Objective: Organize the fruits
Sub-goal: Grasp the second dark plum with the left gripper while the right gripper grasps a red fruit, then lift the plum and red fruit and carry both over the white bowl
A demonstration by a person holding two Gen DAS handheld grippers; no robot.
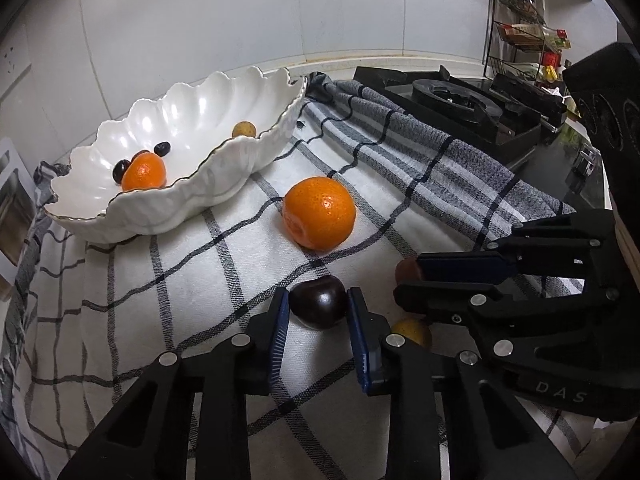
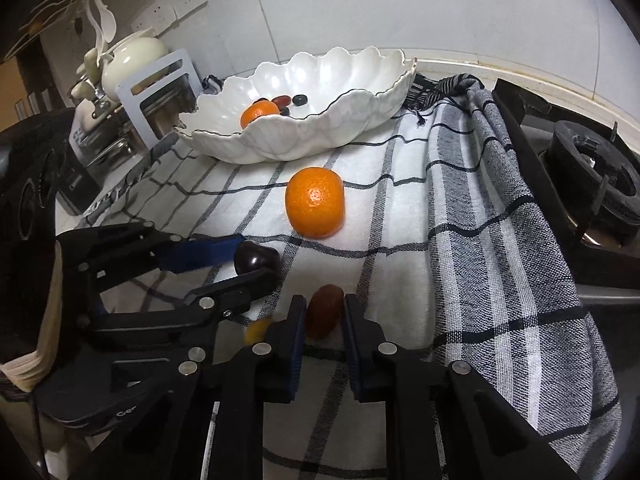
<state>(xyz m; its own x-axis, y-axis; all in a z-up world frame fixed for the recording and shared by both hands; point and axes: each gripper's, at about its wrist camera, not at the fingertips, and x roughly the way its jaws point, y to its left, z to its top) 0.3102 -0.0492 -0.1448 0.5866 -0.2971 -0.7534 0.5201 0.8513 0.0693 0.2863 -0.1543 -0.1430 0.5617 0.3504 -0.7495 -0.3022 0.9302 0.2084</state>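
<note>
While gripping a reddish fruit (image 2: 324,316), right tongs (image 1: 404,280) read "DAS".

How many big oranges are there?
2. One orange sits inside the white bowl, near its front rim. The other orange lies on the checked cloth, just in front of the bowl. More could hide behind the bowl's rim.

A small yellow round fruit (image 1: 412,330) on the checked cloth is half hidden behind the left gripper's black finger; the right wrist view shows only a blurred sliver of it (image 2: 258,329). The reddish-brown oval fruit (image 1: 406,272) shows just one end past the right gripper's blue pad. Jars on the black wire rack (image 1: 520,36) are too small to identify.
</note>
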